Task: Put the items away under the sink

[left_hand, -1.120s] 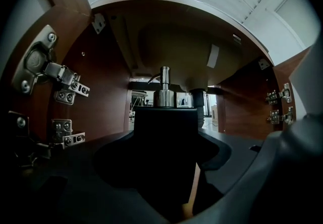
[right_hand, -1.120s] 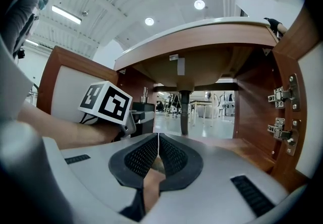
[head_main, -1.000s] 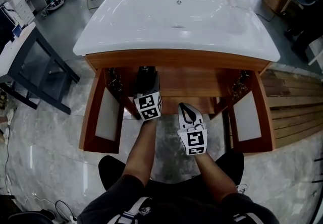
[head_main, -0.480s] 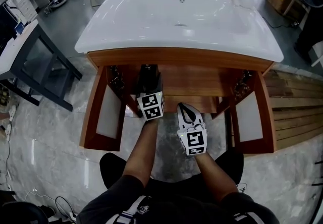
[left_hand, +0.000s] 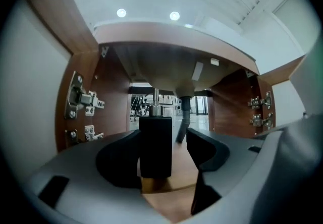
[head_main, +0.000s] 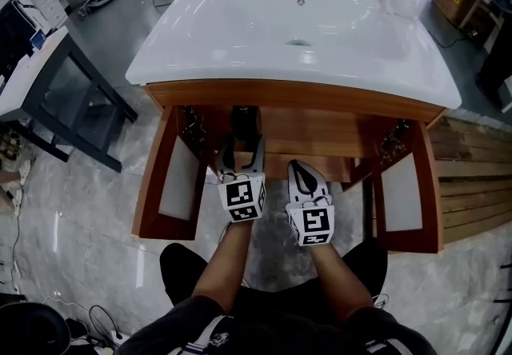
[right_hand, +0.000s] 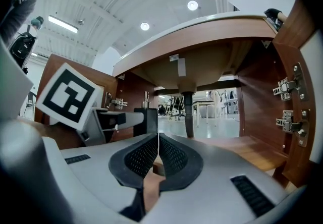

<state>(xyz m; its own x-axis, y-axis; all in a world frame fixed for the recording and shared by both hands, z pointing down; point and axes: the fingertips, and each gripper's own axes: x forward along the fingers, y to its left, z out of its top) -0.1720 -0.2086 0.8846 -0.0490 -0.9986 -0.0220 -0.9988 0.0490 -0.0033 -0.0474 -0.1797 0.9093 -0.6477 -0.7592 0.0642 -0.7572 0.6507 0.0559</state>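
while the left gripper (left_hand: 162, 140) points level into the open vanity cabinet (head_main: 288, 96), what stands at its jaws? (reader)

a black pump dispenser (left_hand: 155, 147), upright on the wooden shelf (left_hand: 169, 208). in the left gripper view it sits in the gap, hard by the left-hand jaw, with clear space to the right-hand jaw. whether it touches the near jaw cannot be told. the jaws stand wide apart and have just been closing a little. the pads do not press on it. (legend)

and in the head view? (reader)

the dispenser is just ahead of the left fingertips, under the front edge of the white sink (head_main: 240, 33). the marker cube (head_main: 242, 197) faces up behind the jaws. (legend)

what of the right gripper (right_hand: 158, 140)? (reader)

its ribbed pads meet, and the closed jaws are empty. it lies just beside the left gripper, on that gripper's right, at the cabinet mouth. ahead of it hangs the dark drain pipe (right_hand: 188, 114). the dispenser stands ahead and to its left. (legend)

what flanks the two? (reader)

the left hinges (left_hand: 81, 102) are on the wall left of the left gripper. the right hinges (right_hand: 287, 112) are on the wall right of the right gripper. the left door (head_main: 178, 181) and right door (head_main: 402, 193) are swung open to either side. (legend)
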